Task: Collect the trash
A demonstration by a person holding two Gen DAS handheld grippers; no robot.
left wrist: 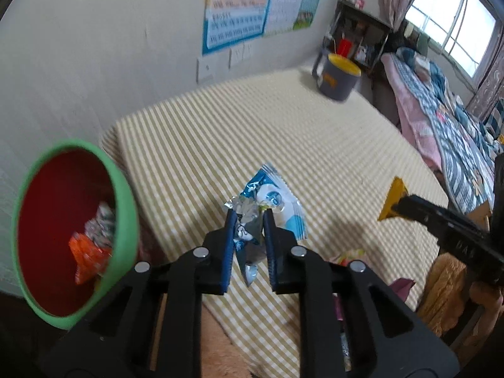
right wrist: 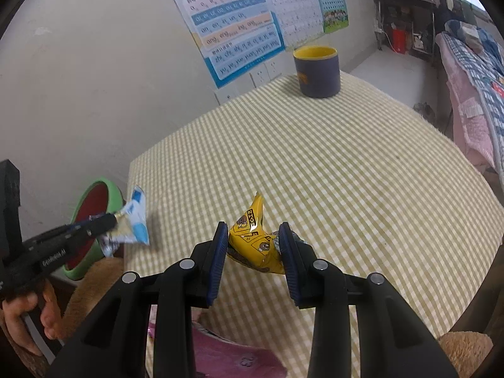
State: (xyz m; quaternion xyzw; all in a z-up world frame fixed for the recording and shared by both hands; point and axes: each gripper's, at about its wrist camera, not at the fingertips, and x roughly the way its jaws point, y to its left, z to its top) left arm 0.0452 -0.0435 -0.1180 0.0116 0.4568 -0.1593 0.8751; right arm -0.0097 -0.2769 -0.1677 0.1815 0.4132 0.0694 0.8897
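My left gripper (left wrist: 249, 212) is shut on a blue and white wrapper (left wrist: 272, 198) and holds it above the checked table's left edge, close to a green bin with a red inside (left wrist: 126, 208). The bin holds an orange wrapper (left wrist: 88, 258) and a silver one. In the right wrist view the left gripper (right wrist: 115, 217) holds the blue and white wrapper (right wrist: 135, 217) just right of the bin (right wrist: 115, 193). My right gripper (right wrist: 253, 230) is shut on a yellow snack wrapper (right wrist: 255, 242) above the table's near part; that wrapper also shows in the left wrist view (left wrist: 392, 203).
A grey mug with a yellow inside (right wrist: 316, 71) stands at the table's far end (left wrist: 338, 75). The yellow checked tablecloth (right wrist: 315, 163) covers the table. Posters hang on the wall behind. A bed (left wrist: 441, 110) lies to the right. Pink cloth (right wrist: 226, 356) lies below the near edge.
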